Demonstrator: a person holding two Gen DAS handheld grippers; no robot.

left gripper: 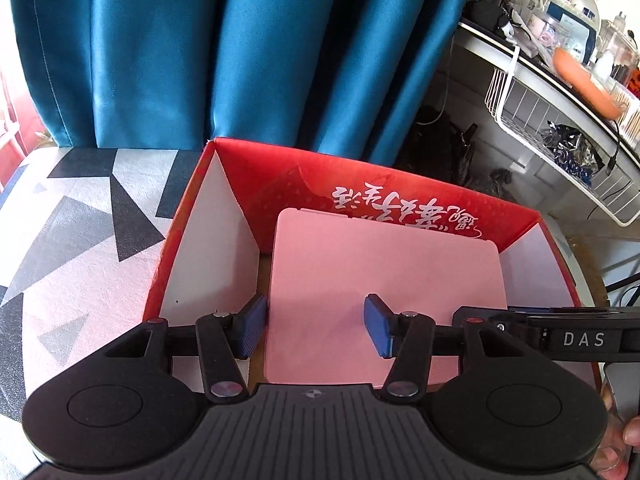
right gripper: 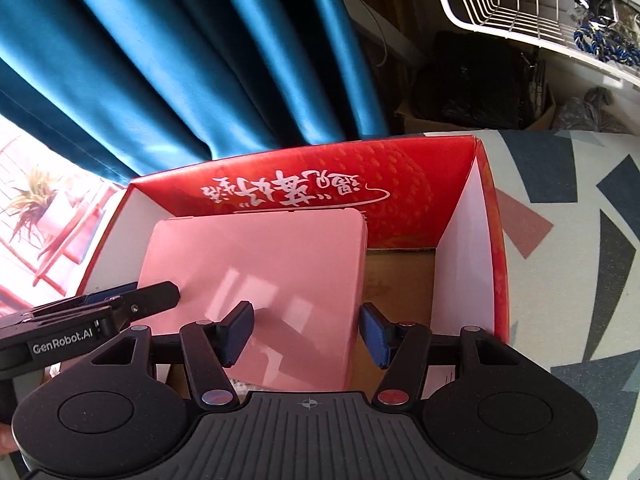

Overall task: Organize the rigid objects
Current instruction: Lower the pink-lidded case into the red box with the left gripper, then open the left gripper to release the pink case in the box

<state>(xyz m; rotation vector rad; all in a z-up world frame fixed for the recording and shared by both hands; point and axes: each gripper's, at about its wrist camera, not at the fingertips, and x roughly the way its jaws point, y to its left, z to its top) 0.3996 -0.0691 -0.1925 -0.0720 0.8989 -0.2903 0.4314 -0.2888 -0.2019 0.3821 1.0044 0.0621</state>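
Note:
A flat pink box [left gripper: 384, 264] [right gripper: 260, 256] with a glossy top sits inside an open red carton [left gripper: 280, 184] [right gripper: 360, 176], toward its far wall. My left gripper [left gripper: 316, 326] straddles the pink box's left edge. Its left pad lies against that side and its right pad hangs over the top. My right gripper [right gripper: 306, 332] mirrors this on the right edge, outer pad against the side. Both jaws stand partly apart, and neither pair clamps the box. Whether the box rests on the carton's brown floor [right gripper: 400, 276] I cannot tell.
The carton stands on a cloth with grey, black and pink triangles [left gripper: 80, 220] [right gripper: 580, 240]. A blue curtain [left gripper: 240, 60] hangs close behind. A white wire basket [left gripper: 560, 152] [right gripper: 520, 8] and a cluttered shelf are off to the right. Dark bags [right gripper: 472, 80] lie on the floor.

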